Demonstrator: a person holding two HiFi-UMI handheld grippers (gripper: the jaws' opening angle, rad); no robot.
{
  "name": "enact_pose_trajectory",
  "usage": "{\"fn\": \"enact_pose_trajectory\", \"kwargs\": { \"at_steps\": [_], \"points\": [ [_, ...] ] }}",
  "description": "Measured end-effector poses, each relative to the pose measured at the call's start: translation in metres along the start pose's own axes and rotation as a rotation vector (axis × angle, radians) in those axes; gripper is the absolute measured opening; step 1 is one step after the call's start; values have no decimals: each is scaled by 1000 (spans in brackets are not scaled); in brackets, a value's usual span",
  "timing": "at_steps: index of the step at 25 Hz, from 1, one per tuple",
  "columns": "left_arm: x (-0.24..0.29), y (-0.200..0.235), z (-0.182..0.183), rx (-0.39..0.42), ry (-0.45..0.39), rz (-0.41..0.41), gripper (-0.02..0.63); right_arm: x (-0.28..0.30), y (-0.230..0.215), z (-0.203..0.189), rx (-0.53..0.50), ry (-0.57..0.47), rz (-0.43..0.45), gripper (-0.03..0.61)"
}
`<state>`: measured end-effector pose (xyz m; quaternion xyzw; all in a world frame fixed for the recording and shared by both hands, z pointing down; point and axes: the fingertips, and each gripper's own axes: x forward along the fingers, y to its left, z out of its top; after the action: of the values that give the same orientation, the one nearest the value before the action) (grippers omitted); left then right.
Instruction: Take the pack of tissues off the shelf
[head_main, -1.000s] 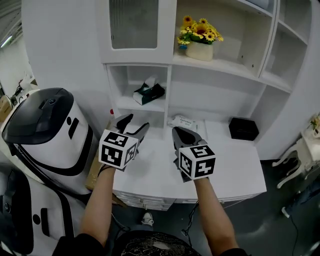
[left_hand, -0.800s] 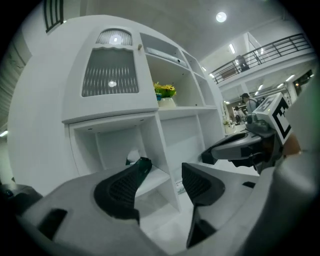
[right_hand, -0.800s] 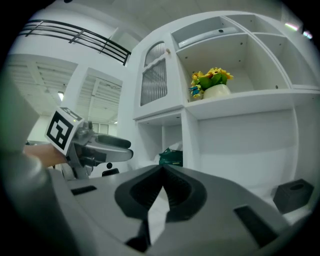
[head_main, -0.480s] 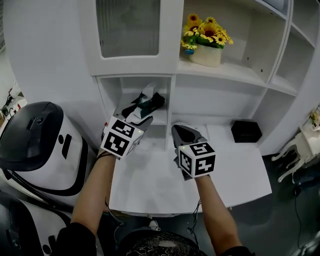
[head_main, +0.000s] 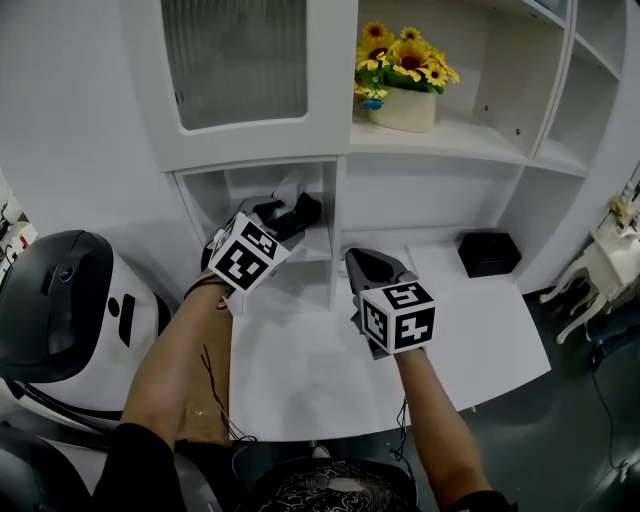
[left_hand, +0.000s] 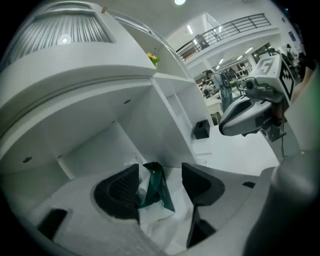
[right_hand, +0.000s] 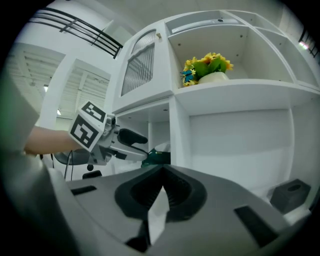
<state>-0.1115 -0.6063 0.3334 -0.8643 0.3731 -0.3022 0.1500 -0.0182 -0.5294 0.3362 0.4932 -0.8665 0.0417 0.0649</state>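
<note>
The pack of tissues (left_hand: 156, 189) is dark green with a white tissue sticking out, and it lies in the low left cubby of the white shelf unit (head_main: 335, 200). My left gripper (head_main: 285, 212) reaches into that cubby. In the left gripper view its jaws (left_hand: 160, 172) stand open on either side of the pack, which rests against the left jaw with a gap to the right one. In the head view the pack is mostly hidden behind that gripper. My right gripper (head_main: 353, 258) hovers shut over the desk, to the right of the cubby, holding nothing. The right gripper view shows the pack (right_hand: 156, 158) beside the left gripper (right_hand: 127, 140).
A pot of sunflowers (head_main: 405, 100) stands on the shelf above. A black box (head_main: 487, 254) sits at the back right of the white desk (head_main: 320, 370). A ribbed glass cabinet door (head_main: 240, 60) is above the cubby. A large white and black appliance (head_main: 60, 300) stands at left.
My left gripper has risen and pushed forward into the cubby until its jaws straddle the tissue pack. The right gripper has stayed about where it was.
</note>
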Motion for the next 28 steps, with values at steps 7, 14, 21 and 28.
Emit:
{"fn": "enact_pose_trajectory", "kwargs": {
  "at_steps": [7, 14, 21, 28],
  "points": [
    [25, 5, -22, 64, 76, -49, 276, 3, -3, -9, 14, 4, -29, 5],
    [48, 15, -42, 83, 151, -75, 264, 6, -5, -13, 13, 9, -41, 5],
    [58, 18, -49, 74, 162, -88, 209, 11, -11, -21, 18, 20, -53, 5],
    [63, 11, -56, 63, 185, -117, 84, 15, -13, -25, 26, 30, -53, 5]
  ]
}}
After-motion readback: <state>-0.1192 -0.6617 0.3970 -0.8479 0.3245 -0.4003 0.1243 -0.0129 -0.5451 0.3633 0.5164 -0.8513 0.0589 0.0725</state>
